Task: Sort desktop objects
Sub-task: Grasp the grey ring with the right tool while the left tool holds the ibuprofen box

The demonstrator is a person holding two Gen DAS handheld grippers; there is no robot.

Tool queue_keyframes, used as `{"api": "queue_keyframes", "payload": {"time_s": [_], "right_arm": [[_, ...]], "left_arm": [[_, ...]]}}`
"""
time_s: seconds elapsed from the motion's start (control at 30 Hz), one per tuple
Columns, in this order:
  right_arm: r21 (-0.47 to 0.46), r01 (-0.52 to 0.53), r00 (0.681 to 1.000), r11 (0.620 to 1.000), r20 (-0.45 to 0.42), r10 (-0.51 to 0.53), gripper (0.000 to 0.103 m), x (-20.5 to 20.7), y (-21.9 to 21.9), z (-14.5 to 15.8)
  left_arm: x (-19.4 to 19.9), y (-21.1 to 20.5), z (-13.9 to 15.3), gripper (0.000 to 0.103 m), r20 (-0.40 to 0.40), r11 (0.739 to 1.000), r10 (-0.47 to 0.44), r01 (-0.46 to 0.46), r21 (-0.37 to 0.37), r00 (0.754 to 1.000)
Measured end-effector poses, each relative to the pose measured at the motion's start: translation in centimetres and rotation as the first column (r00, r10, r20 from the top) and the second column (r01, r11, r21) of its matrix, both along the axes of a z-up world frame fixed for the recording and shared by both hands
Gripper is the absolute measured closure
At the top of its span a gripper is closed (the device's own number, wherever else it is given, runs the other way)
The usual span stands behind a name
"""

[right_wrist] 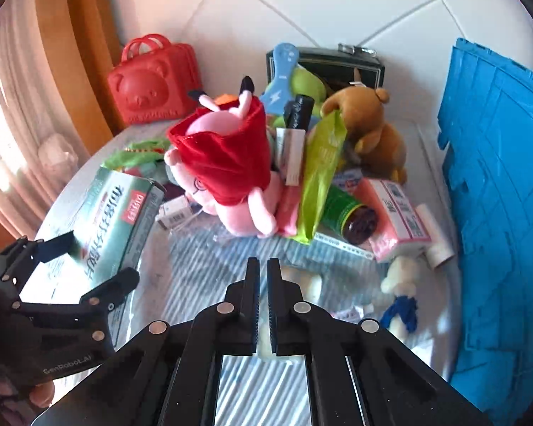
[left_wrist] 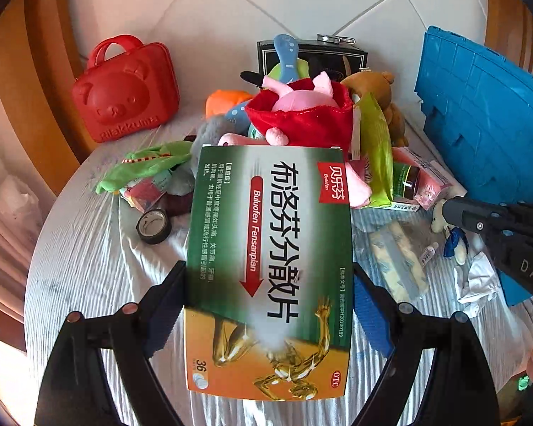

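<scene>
My left gripper (left_wrist: 268,269) is shut on a green and orange medicine box (left_wrist: 266,248), one finger on each long side, and holds it tilted above the table. The right wrist view shows the same left gripper (right_wrist: 101,257) gripping the medicine box (right_wrist: 113,213) at the left. My right gripper (right_wrist: 263,264) is shut above the striped cloth with nothing seen between its fingers. It enters the left wrist view as a black right gripper (left_wrist: 447,211) beside a small white bear (left_wrist: 455,241). A pile lies beyond: pink plush in red cloth (right_wrist: 224,163), brown bear (right_wrist: 369,131), green packet (right_wrist: 319,177), brown bottle (right_wrist: 351,216).
A blue crate (right_wrist: 501,195) stands along the right. A red bear case (right_wrist: 152,81) and a black box (right_wrist: 337,67) sit at the back by the wall. A black tape roll (left_wrist: 154,225) and a green plush (left_wrist: 149,168) lie at the left. The round table's edge (left_wrist: 53,220) curves at the left.
</scene>
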State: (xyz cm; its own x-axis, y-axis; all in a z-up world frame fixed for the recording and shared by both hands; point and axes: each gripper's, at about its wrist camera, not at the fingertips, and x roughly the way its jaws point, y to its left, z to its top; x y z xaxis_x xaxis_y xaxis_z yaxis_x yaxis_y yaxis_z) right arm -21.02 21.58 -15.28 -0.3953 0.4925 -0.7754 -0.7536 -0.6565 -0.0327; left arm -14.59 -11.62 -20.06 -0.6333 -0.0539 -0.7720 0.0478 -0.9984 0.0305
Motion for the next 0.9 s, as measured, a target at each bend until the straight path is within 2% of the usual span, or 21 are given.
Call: {"api": "queue_keyframes", "payload": {"time_s": [0.03,0.07,0.13,0.17,0.2,0.3,0.4,0.57,0.73,0.9], "right_arm": [[-0.017,0.011,1.0,1.0,-0.003,-0.011,0.098,0.6,0.5,0.0],[-0.03,0.016,1.0,0.999,0.007,-0.016,0.092,0.8,0.5,-0.4],[-0.078,0.034,0.999,0.996,0.025,-0.032,0.061,2.0,0.3,-1.8],[-0.108,0.04,0.999,0.993,0.032,-0.036,0.03,2.5,0.2,-2.3],[-0.135,0.04,0.999,0.99,0.038,-0.035,0.02,2.9,0.5,-3.1],[-0.177,0.039,0.997,0.983,0.067,-0.028,0.02,3.7,0.4,-5.2],[-0.203,0.026,0.997,0.979,0.076,-0.011,0.02,2.8,0.7,-6.6],[-0.205,0.024,0.994,0.978,0.11,-0.002,0.007,0.2,2.0,-8.7],[-0.238,0.057,0.99,0.97,0.137,-0.024,0.007,-1.5,3.7,-11.9],[-0.258,0.11,0.987,0.96,0.144,-0.074,0.01,-1.7,5.1,-13.9]], "left_arm": [[-0.3,0.2,0.1,0.016,0.007,1.0,0.002,-0.002,-0.001,1.0],[-0.1,0.2,-0.3,0.016,0.021,1.0,0.003,-0.003,0.001,1.0],[0.7,0.8,-1.3,0.016,0.054,1.0,0.013,-0.014,0.008,0.998],[0.6,0.7,-2.1,0.016,0.075,1.0,0.021,-0.021,0.002,0.997],[0.7,0.9,-2.7,0.016,0.091,1.0,0.028,-0.028,-0.003,0.995],[0.7,0.7,-4.8,0.016,0.143,0.999,0.052,-0.05,-0.012,0.988],[0.2,0.5,-6.0,0.016,0.161,0.998,0.064,-0.062,-0.022,0.985],[-1.4,0.0,-7.2,0.017,0.169,0.996,0.079,-0.07,-0.059,0.983],[-3.3,-0.2,-8.4,0.016,0.17,0.993,0.074,-0.057,-0.102,0.983],[-4.4,-0.5,-9.5,0.017,0.196,0.995,0.061,-0.044,-0.091,0.979]]}}
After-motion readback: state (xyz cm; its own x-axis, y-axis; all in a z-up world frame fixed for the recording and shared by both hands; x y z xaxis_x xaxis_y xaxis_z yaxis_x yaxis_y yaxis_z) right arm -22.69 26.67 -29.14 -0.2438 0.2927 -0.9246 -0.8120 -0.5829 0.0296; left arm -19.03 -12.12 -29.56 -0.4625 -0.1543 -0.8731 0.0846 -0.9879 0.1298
